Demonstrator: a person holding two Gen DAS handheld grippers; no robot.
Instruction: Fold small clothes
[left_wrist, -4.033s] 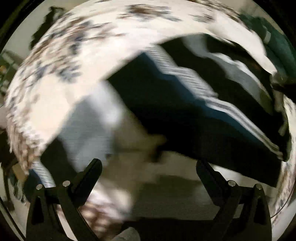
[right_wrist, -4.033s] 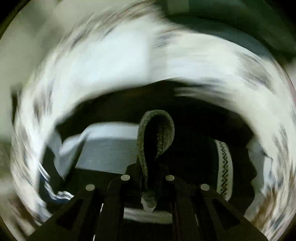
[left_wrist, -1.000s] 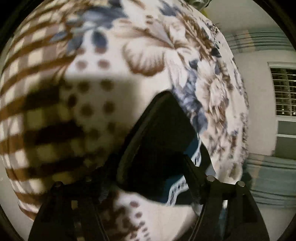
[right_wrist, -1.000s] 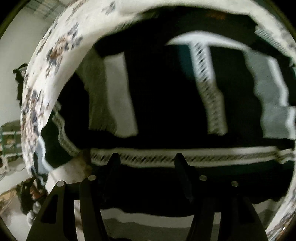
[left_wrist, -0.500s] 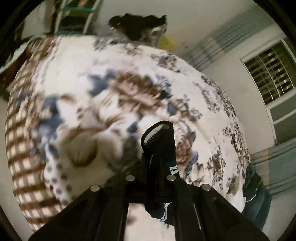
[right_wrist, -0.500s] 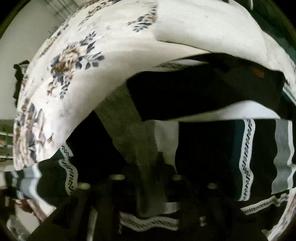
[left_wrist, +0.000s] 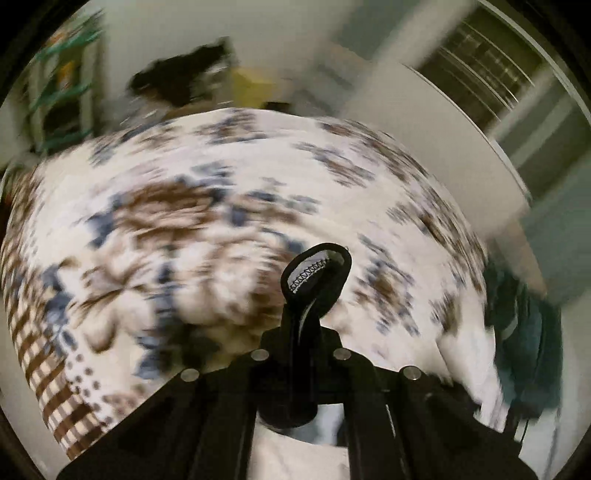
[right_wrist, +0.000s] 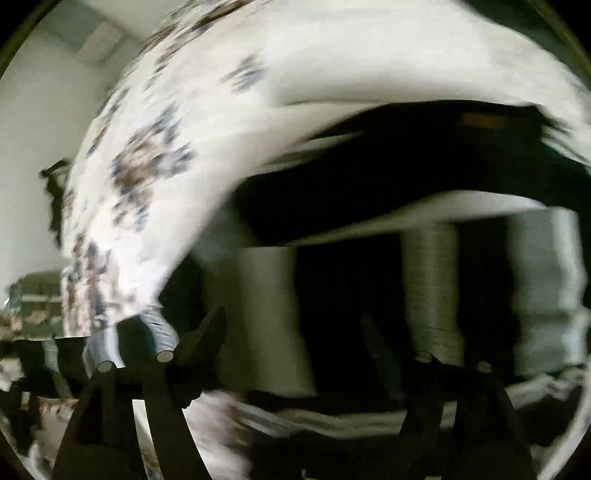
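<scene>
left hand-held gripper: still pinching the dark sock, lifted over the floral bedspread
right hand-held gripper: now spread, released grey sock, over dark garment pile

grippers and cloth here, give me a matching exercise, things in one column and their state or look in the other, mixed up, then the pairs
Things:
1. left gripper
2. right gripper
3. bedspread
4. dark sock

States:
A. white with brown and blue flowers
B. open, over dark garments with pale bands
C. folded into a loop that sticks up past the fingertips
D. shut on fabric

Pairs: 1-D, 2-B, 3-A, 4-C
</scene>
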